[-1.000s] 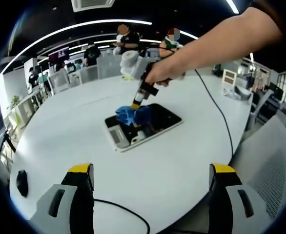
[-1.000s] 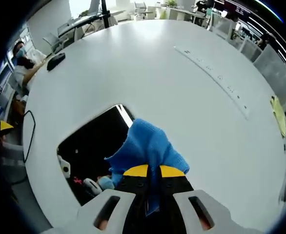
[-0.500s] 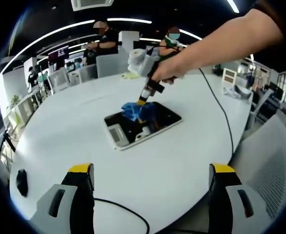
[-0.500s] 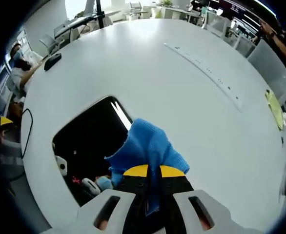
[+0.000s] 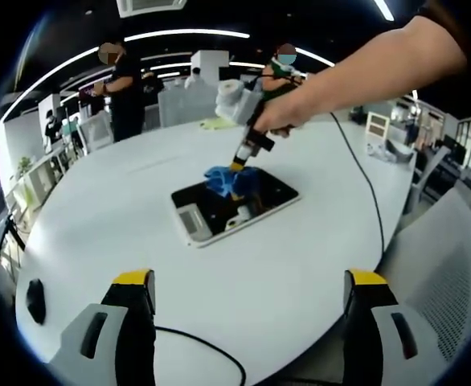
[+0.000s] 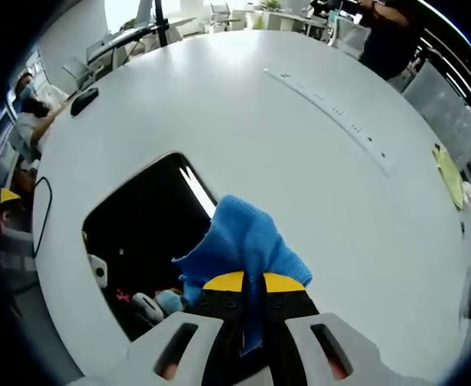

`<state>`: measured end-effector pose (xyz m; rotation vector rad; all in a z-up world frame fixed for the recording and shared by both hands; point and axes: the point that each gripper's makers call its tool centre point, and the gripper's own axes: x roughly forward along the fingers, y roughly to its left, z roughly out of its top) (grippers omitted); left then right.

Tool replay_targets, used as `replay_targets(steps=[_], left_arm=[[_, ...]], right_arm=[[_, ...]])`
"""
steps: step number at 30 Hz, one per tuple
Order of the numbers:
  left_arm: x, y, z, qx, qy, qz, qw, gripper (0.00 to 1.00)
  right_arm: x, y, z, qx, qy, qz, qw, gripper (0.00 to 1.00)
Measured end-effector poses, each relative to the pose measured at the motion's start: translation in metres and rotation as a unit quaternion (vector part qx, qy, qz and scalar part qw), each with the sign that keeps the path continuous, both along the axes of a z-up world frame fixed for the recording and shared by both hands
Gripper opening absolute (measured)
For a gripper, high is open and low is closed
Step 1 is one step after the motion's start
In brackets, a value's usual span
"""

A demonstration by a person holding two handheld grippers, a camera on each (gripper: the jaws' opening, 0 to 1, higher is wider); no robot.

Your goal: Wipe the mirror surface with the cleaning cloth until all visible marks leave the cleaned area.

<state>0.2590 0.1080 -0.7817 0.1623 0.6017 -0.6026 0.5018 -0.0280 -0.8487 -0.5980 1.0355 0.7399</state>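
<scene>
A rectangular mirror [image 5: 260, 201] with a white frame lies flat on the round white table [image 5: 139, 217], reflecting the dark ceiling. In the right gripper view the mirror [image 6: 151, 217] appears as a dark panel to the left. My right gripper [image 6: 249, 283] is shut on the blue cleaning cloth [image 6: 239, 241], which rests on the mirror's far edge. From the left gripper view the right gripper [image 5: 237, 166] presses the cloth [image 5: 229, 180] down on the mirror, held by a person's arm [image 5: 364, 68]. My left gripper [image 5: 250, 277] hovers open above the near table edge, holding nothing.
A black cable [image 5: 211, 350] curls between the left jaws, and another cable [image 5: 364, 185] runs across the table's right side. A black mouse [image 5: 36, 299] lies at the left edge. A yellow cloth [image 6: 448, 173] lies far right. Chairs and standing people surround the table.
The right gripper has slid the blue cloth across the mirror toward its far edge. The left gripper has stayed still. A person in the background walked leftward.
</scene>
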Motion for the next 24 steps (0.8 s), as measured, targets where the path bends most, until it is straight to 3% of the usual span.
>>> replay_targets(steps=[9, 24], left_arm=[[-0.001, 0.0, 0.0, 0.0, 0.001, -0.001, 1.0, 0.97], [0.0, -0.001, 0.0, 0.0, 0.001, -0.002, 1.0, 0.98]], right_arm=[[0.009, -0.001, -0.005, -0.006, -0.015, 0.004, 0.9999, 0.02], [-0.001, -0.006, -0.01, -0.01, -0.03, 0.007, 0.9995, 0.02]])
